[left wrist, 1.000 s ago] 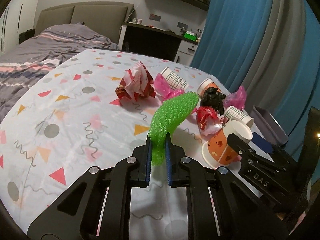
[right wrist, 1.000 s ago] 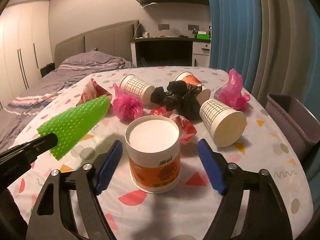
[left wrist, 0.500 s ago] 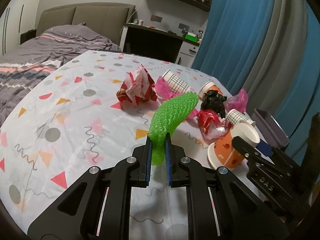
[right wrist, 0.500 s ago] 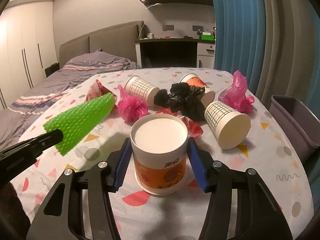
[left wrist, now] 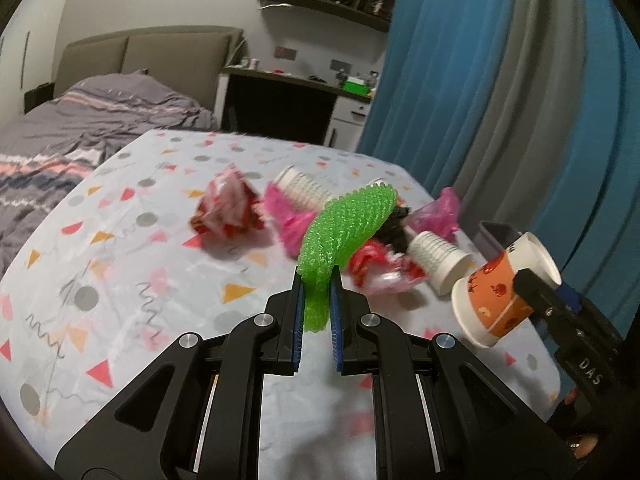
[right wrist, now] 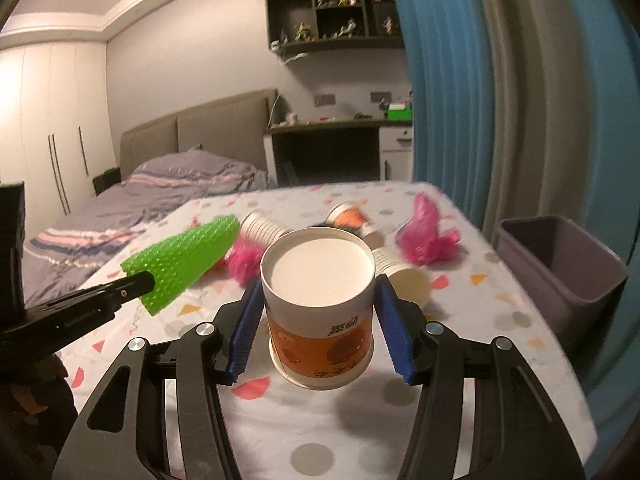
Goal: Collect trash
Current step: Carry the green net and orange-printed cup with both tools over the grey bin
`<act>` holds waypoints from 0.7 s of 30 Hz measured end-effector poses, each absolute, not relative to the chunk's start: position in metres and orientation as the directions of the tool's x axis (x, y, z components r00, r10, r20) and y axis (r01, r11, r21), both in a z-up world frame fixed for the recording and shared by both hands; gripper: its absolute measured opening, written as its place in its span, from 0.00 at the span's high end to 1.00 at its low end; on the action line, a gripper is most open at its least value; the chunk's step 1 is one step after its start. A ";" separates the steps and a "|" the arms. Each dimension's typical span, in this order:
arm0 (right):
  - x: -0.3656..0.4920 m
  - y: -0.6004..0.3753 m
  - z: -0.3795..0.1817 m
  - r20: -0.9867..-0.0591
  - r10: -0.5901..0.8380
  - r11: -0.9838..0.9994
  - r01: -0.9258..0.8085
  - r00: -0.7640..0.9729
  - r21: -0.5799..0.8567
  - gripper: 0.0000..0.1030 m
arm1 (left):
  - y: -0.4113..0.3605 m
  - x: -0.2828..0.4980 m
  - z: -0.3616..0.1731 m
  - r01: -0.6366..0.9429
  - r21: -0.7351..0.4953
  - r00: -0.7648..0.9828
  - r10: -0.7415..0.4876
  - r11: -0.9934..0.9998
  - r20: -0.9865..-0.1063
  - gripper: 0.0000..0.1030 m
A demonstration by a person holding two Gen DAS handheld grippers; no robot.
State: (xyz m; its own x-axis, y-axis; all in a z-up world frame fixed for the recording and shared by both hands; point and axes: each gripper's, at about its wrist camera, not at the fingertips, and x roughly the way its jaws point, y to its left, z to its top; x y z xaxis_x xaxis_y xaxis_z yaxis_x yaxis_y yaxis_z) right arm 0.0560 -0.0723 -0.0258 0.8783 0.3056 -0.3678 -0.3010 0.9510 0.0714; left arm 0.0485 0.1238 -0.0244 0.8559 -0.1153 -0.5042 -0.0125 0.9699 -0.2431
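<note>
My left gripper [left wrist: 316,280] is shut on a green bubble-wrap sleeve [left wrist: 348,224], held above the patterned table [left wrist: 120,280]; the sleeve also shows in the right wrist view [right wrist: 184,260]. My right gripper [right wrist: 318,296] is shut on an orange paper cup [right wrist: 320,312], upside down and lifted off the table; the cup also shows in the left wrist view [left wrist: 500,292]. A grey bin [right wrist: 560,272] stands off the table's right edge.
On the table lie a red-white crumpled wrapper [left wrist: 228,208], pink plastic bags [right wrist: 428,236], white checked paper cups [left wrist: 436,256], a black bag [left wrist: 394,228] and a red wrapper [left wrist: 380,268]. A bed [left wrist: 80,128] stands behind, blue curtains [left wrist: 480,100] to the right.
My right gripper closed on the orange cup and lifted it off the table. Both grippers rose; the left still holds the green sleeve.
</note>
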 end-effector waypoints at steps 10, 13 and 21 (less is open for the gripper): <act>0.056 -0.148 0.003 -0.271 0.161 0.986 -0.143 0.949 0.084 0.47 | 0.040 0.076 0.011 0.142 -0.178 0.871 -0.209 0.974 -0.444 0.90; 0.059 -0.175 0.011 -0.245 0.105 0.992 -0.086 0.964 0.090 0.47 | 0.011 0.088 0.021 0.192 -0.162 0.867 -0.244 0.968 -0.433 0.90; 0.064 -0.232 0.022 -0.189 -0.016 0.994 0.037 0.982 0.106 0.47 | -0.066 0.123 0.038 0.308 -0.140 0.847 -0.338 0.941 -0.410 0.90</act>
State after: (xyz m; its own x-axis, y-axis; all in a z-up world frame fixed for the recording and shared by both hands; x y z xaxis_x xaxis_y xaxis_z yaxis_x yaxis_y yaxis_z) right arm 0.0642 -0.2316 0.0219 0.9818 -0.0161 -0.1894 0.0368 0.9937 0.1063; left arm 0.1233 -0.0660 0.0380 0.8470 -0.3384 -0.4099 0.3081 0.9410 -0.1403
